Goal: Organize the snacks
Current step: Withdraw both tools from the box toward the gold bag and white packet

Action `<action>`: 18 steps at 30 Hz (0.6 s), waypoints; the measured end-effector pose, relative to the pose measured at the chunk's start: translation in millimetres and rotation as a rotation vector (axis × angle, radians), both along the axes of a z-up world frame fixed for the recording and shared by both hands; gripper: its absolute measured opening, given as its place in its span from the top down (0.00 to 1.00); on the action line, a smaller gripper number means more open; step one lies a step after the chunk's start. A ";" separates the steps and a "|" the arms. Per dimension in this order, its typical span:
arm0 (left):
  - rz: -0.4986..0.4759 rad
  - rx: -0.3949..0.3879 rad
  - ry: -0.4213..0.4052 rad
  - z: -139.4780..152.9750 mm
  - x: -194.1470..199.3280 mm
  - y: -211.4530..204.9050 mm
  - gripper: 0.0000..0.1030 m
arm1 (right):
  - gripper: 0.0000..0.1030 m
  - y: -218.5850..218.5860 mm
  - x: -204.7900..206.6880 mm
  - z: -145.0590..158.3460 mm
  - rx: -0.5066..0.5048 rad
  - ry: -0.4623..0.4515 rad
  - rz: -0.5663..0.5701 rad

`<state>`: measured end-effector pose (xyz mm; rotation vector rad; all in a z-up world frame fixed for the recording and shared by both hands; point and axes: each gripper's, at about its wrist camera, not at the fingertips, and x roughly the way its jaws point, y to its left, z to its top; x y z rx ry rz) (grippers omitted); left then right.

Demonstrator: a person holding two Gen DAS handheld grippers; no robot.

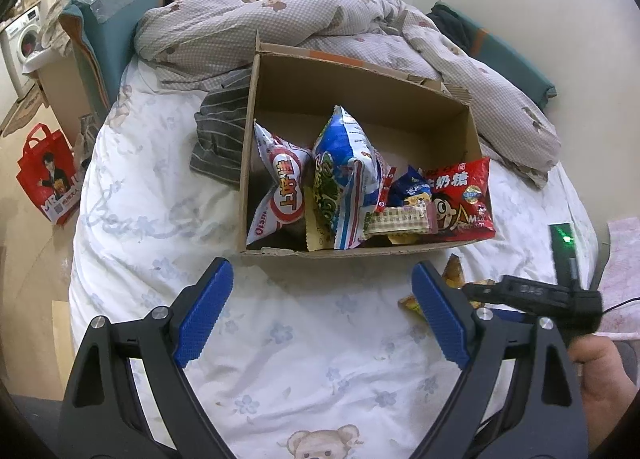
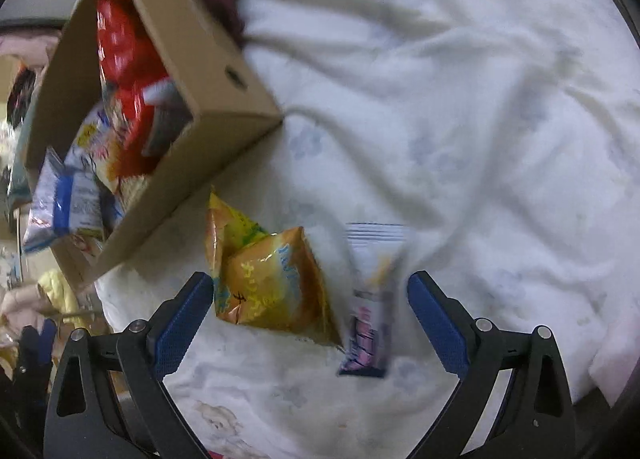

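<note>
An open cardboard box (image 1: pixel 360 99) (image 2: pixel 224 55) stands on the white bed and holds several snack bags: a white-and-red one (image 1: pixel 280 195), a blue-and-green one (image 1: pixel 344 175) and a red one (image 1: pixel 464 199). My left gripper (image 1: pixel 322 279) hovers open over the sheet just in front of the box, nothing between its fingers. In the right wrist view, two yellow-orange snack bags (image 2: pixel 268 283) and a slim white-and-purple packet (image 2: pixel 370 299) lie on the sheet beside the box. My right gripper (image 2: pixel 310 293) is open above them, its blue pads clear of both. The picture is blurred.
A rumpled checked duvet (image 1: pixel 320 15) lies behind the box and a striped cloth (image 1: pixel 220 139) to its left. The bed edge drops off at left, with a red shopping bag (image 1: pixel 46 179) on the floor. A hand (image 1: pixel 600 371) and the other gripper's body (image 1: pixel 532 293) sit at lower right.
</note>
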<state>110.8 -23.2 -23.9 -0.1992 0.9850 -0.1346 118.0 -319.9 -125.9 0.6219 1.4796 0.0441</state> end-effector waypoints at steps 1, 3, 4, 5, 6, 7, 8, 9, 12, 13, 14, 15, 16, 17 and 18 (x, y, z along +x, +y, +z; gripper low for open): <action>0.002 0.002 0.000 0.0 -0.2 1.0 0.14 | 0.14 6.5 2.1 -2.9 -0.014 0.009 0.023; 0.010 0.001 -0.001 0.1 -0.7 4.2 0.14 | 0.25 19.6 4.5 -5.0 0.004 -0.005 0.073; 0.016 -0.002 0.001 0.1 -0.5 6.7 0.14 | 0.25 28.5 4.2 -4.0 0.013 -0.011 0.100; 0.020 -0.005 0.003 -0.1 -0.2 8.3 0.14 | 0.25 39.2 3.0 -3.0 0.028 -0.019 0.140; 0.027 -0.008 0.007 -0.6 0.3 10.5 0.14 | 0.27 48.2 1.2 -3.2 0.055 -0.019 0.172; 0.034 -0.009 0.011 -1.4 0.8 12.8 0.14 | 0.29 59.4 -1.8 -3.3 0.102 -0.019 0.204; 0.040 -0.009 0.017 -2.4 1.3 14.3 0.14 | 0.29 73.2 -5.7 -2.6 0.150 -0.019 0.246; 0.046 -0.009 0.024 -3.6 1.8 16.0 0.14 | 0.29 86.3 -9.7 -2.3 0.169 -0.017 0.298; 0.074 -0.012 0.054 -9.6 3.6 21.7 0.14 | 0.26 117.9 -18.6 -2.7 0.167 -0.006 0.430; 0.081 -0.015 0.062 -11.2 4.2 23.3 0.14 | 0.24 123.1 -21.4 -1.7 0.155 -0.015 0.443; 0.089 -0.017 0.070 -12.9 4.8 25.2 0.14 | 0.24 124.9 -22.5 -0.9 0.145 -0.019 0.444; 0.095 -0.016 0.074 -13.8 5.0 26.4 0.14 | 0.23 125.2 -23.7 0.3 0.142 -0.022 0.440; 0.100 -0.016 0.077 -14.7 5.3 27.8 0.14 | 0.22 123.8 -23.5 2.4 0.144 -0.022 0.434; 0.104 -0.017 0.079 -15.5 5.4 29.0 0.14 | 0.21 122.0 -22.2 4.5 0.144 -0.022 0.428; 0.107 -0.017 0.081 -16.3 5.5 29.8 0.14 | 0.18 117.3 -20.9 7.0 0.135 -0.024 0.417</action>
